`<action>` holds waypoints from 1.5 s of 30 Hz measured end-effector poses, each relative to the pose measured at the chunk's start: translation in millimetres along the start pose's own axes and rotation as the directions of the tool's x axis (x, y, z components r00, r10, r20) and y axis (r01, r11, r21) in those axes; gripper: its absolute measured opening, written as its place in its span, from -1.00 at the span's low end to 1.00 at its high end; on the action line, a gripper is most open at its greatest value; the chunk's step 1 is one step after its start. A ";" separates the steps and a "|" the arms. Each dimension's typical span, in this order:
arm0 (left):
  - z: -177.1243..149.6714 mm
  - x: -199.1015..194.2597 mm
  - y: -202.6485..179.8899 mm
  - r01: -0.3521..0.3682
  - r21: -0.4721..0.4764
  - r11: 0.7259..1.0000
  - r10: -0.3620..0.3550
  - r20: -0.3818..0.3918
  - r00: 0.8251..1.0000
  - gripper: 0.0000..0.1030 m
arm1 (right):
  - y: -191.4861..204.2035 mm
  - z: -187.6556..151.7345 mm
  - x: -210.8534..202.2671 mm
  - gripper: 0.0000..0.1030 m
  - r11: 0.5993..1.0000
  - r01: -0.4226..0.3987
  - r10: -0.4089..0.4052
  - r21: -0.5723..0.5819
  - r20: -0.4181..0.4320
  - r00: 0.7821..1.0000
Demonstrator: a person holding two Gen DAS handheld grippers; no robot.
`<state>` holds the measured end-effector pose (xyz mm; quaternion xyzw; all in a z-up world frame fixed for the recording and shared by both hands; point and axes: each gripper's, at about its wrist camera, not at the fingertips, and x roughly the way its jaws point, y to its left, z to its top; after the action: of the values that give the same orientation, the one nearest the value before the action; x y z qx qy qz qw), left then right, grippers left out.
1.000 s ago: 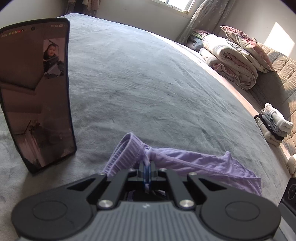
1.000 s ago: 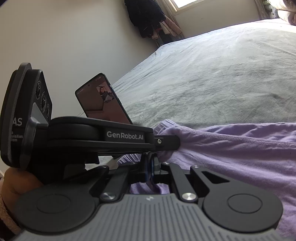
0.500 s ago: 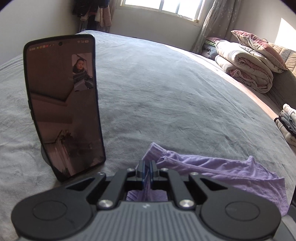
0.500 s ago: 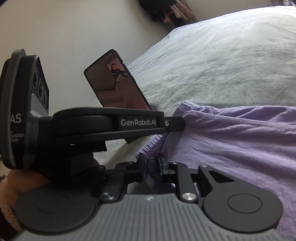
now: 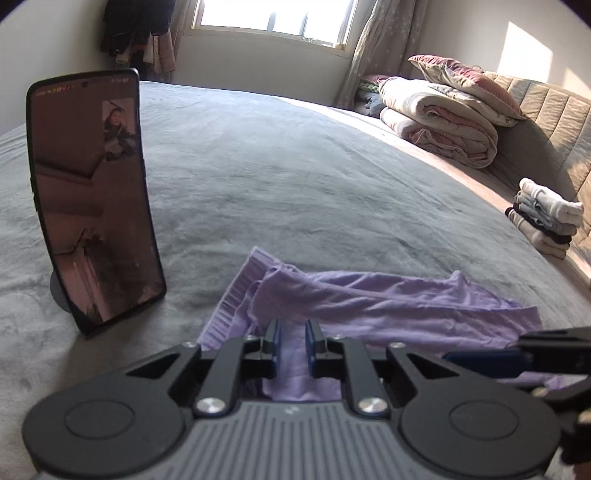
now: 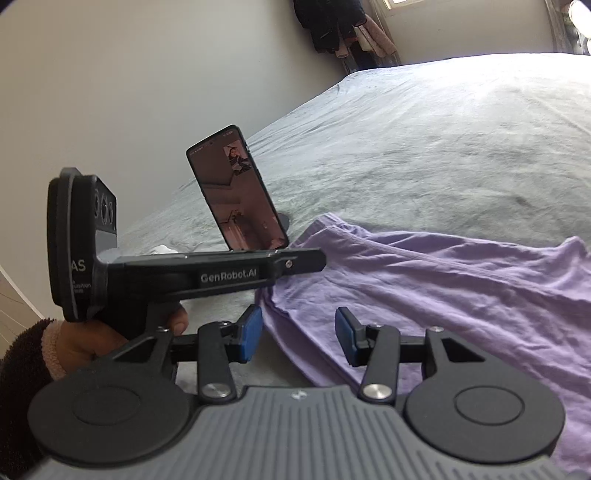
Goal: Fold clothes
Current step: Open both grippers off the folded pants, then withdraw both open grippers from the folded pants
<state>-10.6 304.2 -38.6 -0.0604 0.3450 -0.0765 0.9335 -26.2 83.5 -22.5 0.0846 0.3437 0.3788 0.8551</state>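
Both tools parted, low over purple garment (image 5: 388, 306)

Both wrist views—low, close—share purple garment (image 5: 388, 299).

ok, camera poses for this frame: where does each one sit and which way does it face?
Left wrist: on the left gripper, low over the grey bed, facing the window and the folded bedding; its own open fingers show, with the right gripper's tip at right.
Right wrist: on the right gripper, facing along the bed toward the wall; the left gripper and the hand holding it show at left.
Shared: the purple garment and the propped phone.
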 end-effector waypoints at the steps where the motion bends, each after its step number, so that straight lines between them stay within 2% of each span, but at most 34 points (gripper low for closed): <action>1: -3.9 0.3 3.1 -0.008 0.003 1.000 0.008 0.002 1.000 -0.74 | -5.9 -0.7 -8.8 -0.05 1.000 0.020 -0.020 -0.018 0.001 1.000; 5: -1.6 -14.3 9.9 -0.017 -0.051 0.999 0.018 0.023 1.000 -0.74 | -36.5 -6.8 -47.6 -0.06 0.991 0.114 -0.113 -0.069 0.020 0.993; 7: -1.4 -21.7 3.6 -0.019 -0.032 0.999 0.020 0.034 0.999 -0.65 | -56.5 -13.8 -68.7 -0.06 0.986 0.155 -0.153 -0.069 0.034 0.988; 10: -5.6 -26.9 -9.5 0.012 0.034 0.999 -0.014 0.049 0.999 -0.57 | -76.7 -27.5 -89.4 -0.06 0.978 0.197 -0.195 -0.065 0.037 0.980; 14: -20.9 -14.2 -19.0 -0.003 0.134 0.991 0.005 -0.008 1.000 -0.56 | -83.3 -50.4 -98.8 -0.06 0.960 0.247 -0.245 -0.129 0.035 0.969; 17: -23.4 -16.9 -9.0 0.000 0.092 0.996 0.000 0.009 1.000 -0.51 | -83.3 -69.3 -97.9 -0.07 0.934 0.287 -0.289 -0.213 0.021 0.957; 20: -20.0 -21.2 -1.0 -0.014 0.049 0.999 0.014 0.003 1.000 -0.51 | -85.8 -77.0 -103.6 -0.13 0.920 0.293 -0.296 -0.261 0.029 0.955; 23: -16.5 -26.7 -3.4 -0.037 0.062 0.997 0.038 -0.009 0.999 -0.52 | -94.4 -69.6 -111.9 -0.12 0.930 0.288 -0.292 -0.230 0.017 0.956; 26: -15.7 -35.8 -19.2 -0.051 0.076 0.996 0.051 0.006 0.999 -0.42 | -111.5 -59.5 -120.7 -0.13 0.940 0.305 -0.304 -0.153 0.030 0.952; 31: -21.0 -39.7 -63.5 0.044 0.147 0.988 -0.046 0.006 0.999 -0.34 | -140.4 -43.5 -133.7 -0.13 0.946 0.323 -0.322 -0.019 0.045 0.946; 36: -33.8 -31.3 -120.1 0.138 0.253 0.958 -0.132 -0.041 0.990 -0.28 | -161.3 -43.8 -135.8 -0.14 0.946 0.290 -0.293 0.147 0.005 0.956; 45: -48.1 -30.3 -204.2 0.279 0.415 0.866 -0.268 -0.084 0.960 -0.22 | -138.2 -67.9 -147.6 -0.21 0.976 0.205 -0.200 0.068 -0.084 0.976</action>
<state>-85.4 106.6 -21.9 0.0961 0.3191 -0.2816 0.8998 -59.4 -125.1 -52.1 0.0670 0.3971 0.2793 0.8717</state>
